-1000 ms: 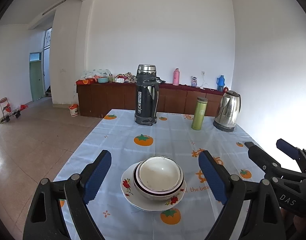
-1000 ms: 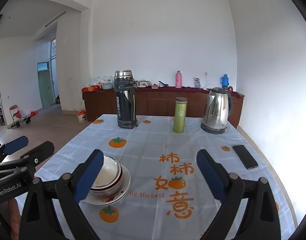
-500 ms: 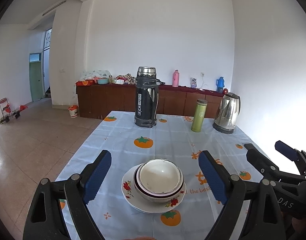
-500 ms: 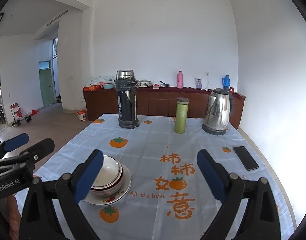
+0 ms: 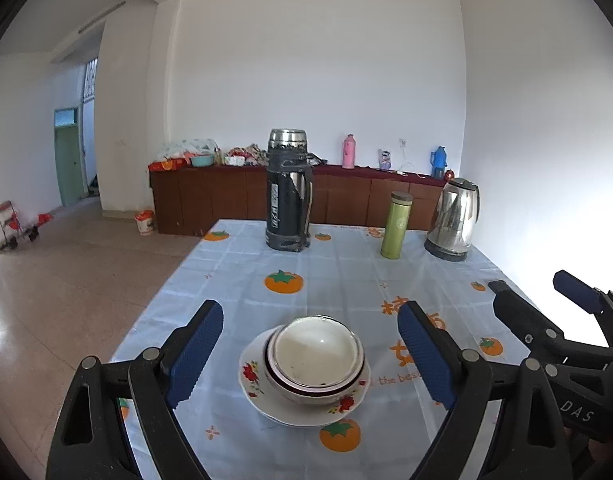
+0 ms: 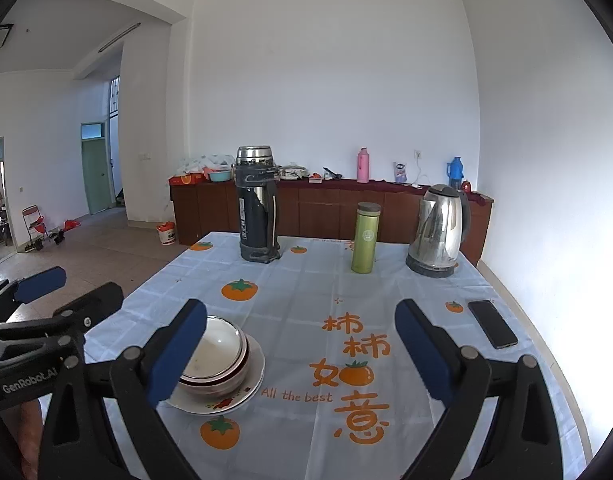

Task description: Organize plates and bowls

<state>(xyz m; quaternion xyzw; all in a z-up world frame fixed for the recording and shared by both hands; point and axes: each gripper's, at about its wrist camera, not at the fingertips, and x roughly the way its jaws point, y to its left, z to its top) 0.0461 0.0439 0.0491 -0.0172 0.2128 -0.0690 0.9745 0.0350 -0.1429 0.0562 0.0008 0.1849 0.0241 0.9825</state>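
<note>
Nothing much changed vs a sec ago: both tools sit where they were, bowls [image 5: 318,356] stacked in the plate [image 5: 306,408] as before; view shifted only a hair, so prob a pause, w/ stacking seemingly done or next grab not begun.

Left tool [image 5: 310,350]: pads wide apart, nothing btwn them but air; stack lies ahead on the counter [image 5: 346,272], framed btwn the pads in left view, not touched. Right tool [image 6: 300,350]: also spread wide, empty; in its view the stack sits behind the left pad, near the counter's left-front part.

Stack: at least two bowls nested, dark-red rim band, on a floral plate; looks upright, centred enough.

Around: big dark flask [image 5: 288,192], green bottle [image 5: 395,225], steel kettle [image 5: 452,220] all at the far end, well apart from the stack; phone [image 6: 492,323] near the right edge, seen in right view only. Sideboard w/ clutter behind, off the counter.

In the way: nothing near the stack; each tool shows at the edge of the other's view, so a two-sided grab could crowd; cloth may slip if the plate is dragged.
</note>
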